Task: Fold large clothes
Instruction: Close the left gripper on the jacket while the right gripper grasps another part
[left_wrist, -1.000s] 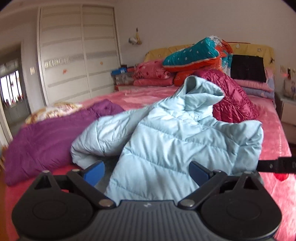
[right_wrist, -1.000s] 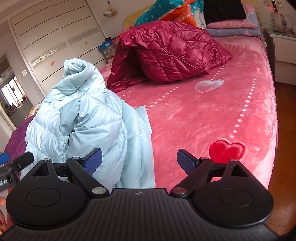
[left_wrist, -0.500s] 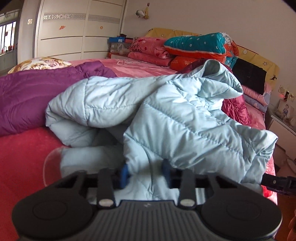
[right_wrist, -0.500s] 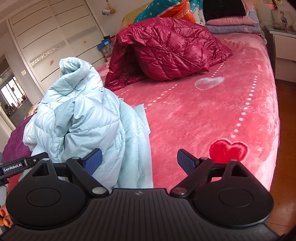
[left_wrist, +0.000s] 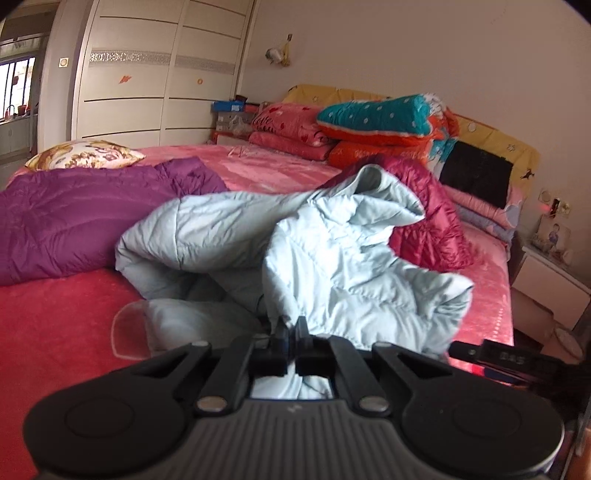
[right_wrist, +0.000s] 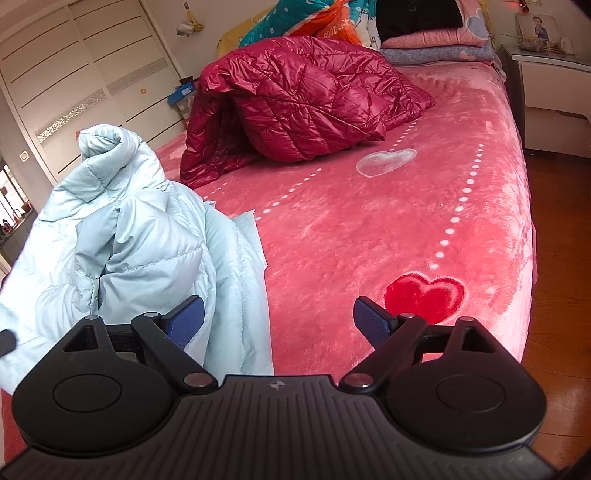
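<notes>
A crumpled light-blue puffer jacket (left_wrist: 332, 258) lies heaped on the pink bed; it also shows at the left of the right wrist view (right_wrist: 140, 236). My left gripper (left_wrist: 291, 332) is shut on the jacket's near hem, with the fabric pinched between the jaws. My right gripper (right_wrist: 279, 317) is open and empty, low over the bed's near edge. Its left finger (right_wrist: 184, 321) is close against the jacket's right side, and its right finger (right_wrist: 373, 325) is over bare blanket. The right gripper's tip also shows in the left wrist view (left_wrist: 495, 356).
A dark-red quilted jacket (right_wrist: 303, 103) lies further up the bed, and a purple jacket (left_wrist: 74, 218) lies at the left. Folded quilts and pillows (left_wrist: 380, 125) stack at the headboard. A white nightstand (right_wrist: 554, 92) stands right of the bed, over wooden floor (right_wrist: 554, 295). Wardrobe doors (left_wrist: 147, 74) stand behind.
My left gripper closed from wide open onto the light-blue jacket's hem and swung its view to the right. The right gripper stayed open and barely moved.
</notes>
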